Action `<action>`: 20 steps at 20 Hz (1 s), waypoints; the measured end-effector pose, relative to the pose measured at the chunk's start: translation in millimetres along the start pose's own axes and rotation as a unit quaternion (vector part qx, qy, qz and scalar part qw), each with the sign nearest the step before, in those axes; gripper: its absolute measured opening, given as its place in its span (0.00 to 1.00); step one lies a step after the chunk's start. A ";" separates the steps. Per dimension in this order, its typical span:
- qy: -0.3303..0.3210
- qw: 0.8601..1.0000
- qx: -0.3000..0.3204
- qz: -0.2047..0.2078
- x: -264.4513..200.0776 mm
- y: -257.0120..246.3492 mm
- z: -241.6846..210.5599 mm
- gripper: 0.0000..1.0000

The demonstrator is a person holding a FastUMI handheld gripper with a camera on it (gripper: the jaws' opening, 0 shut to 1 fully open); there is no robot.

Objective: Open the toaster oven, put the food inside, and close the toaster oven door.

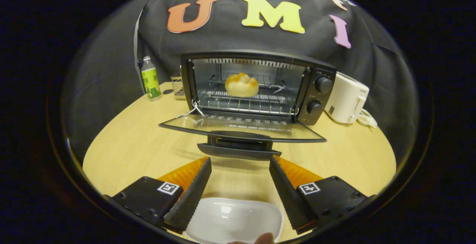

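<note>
A black toaster oven [316,95] stands on the wooden table beyond my fingers, its glass door [241,127] folded down flat toward me. A pale bread roll [241,84] sits on the wire rack inside the cavity. The door's handle [238,149] lies just ahead of my fingertips. My gripper [240,166] is open, nothing between its fingers, and it hovers low over the table. An empty white dish [234,220] lies below and between the fingers.
A green-labelled bottle [150,78] stands left of the oven, with a small wire rack [178,84] beside it. A white toaster [346,97] with its cord sits right of the oven. Part of a finger [262,239] shows at the dish's near rim.
</note>
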State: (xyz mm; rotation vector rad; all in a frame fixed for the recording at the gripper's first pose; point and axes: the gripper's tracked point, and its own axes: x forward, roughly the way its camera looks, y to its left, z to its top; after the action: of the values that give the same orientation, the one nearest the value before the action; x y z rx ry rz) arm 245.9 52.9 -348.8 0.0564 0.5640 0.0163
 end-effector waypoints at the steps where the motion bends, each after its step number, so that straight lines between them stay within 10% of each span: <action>1: -0.008 1.000 -0.002 -0.002 -0.8 -0.5 5.8 1.00; 20: -0.140 0.989 0.048 0.029 -42.2 -1.0 99.7 1.00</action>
State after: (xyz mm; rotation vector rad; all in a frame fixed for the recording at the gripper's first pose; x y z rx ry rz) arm 263.6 45.7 -242.2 0.1657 0.2812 0.0366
